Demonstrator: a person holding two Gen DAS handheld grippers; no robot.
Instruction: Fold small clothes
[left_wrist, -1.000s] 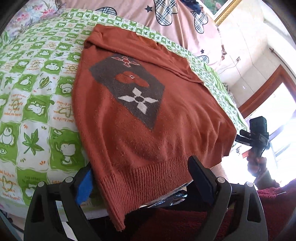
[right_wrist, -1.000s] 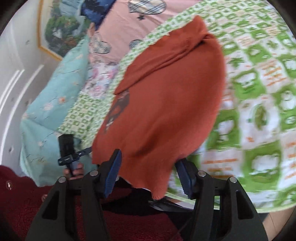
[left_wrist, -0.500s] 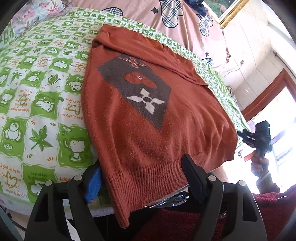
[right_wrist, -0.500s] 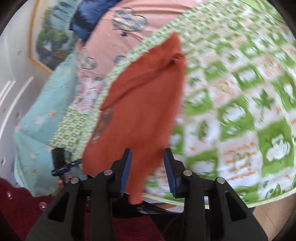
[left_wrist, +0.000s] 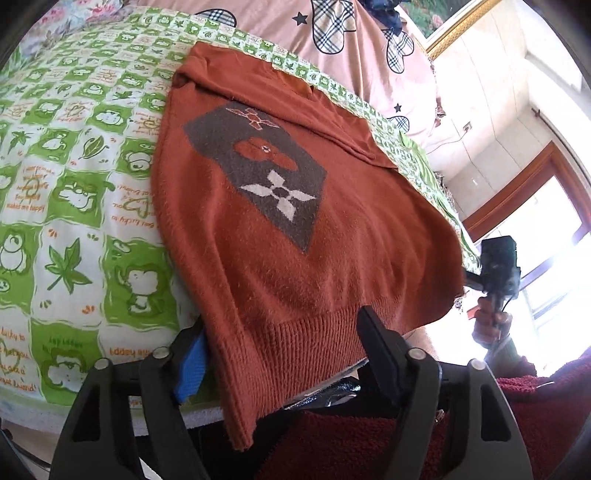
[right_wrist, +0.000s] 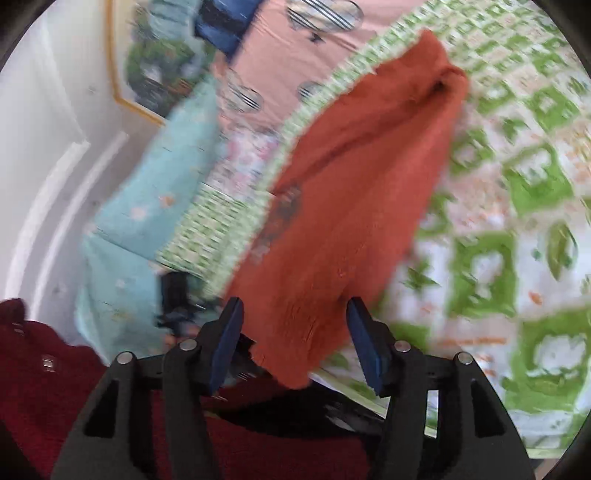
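Observation:
A rust-orange knit sweater with a grey diamond patch lies on the bed, its ribbed hem hanging over the near edge. My left gripper is open, its fingers on either side of the hem's left part. In the blurred right wrist view the sweater runs away from me, and my right gripper is open around its near hem corner, not closed on it. The right gripper also shows in the left wrist view, off the sweater's right corner.
The bed carries a green-and-white cartoon quilt. A pink cover with plaid hearts lies at the back, a light blue cloth at the side. A window and a framed picture are on the walls. My dark red sleeve is below.
The right gripper narrowed half a second ago and has opened wide again; its view swung back toward the sweater. The left gripper stayed open and shifted slightly along the hem.

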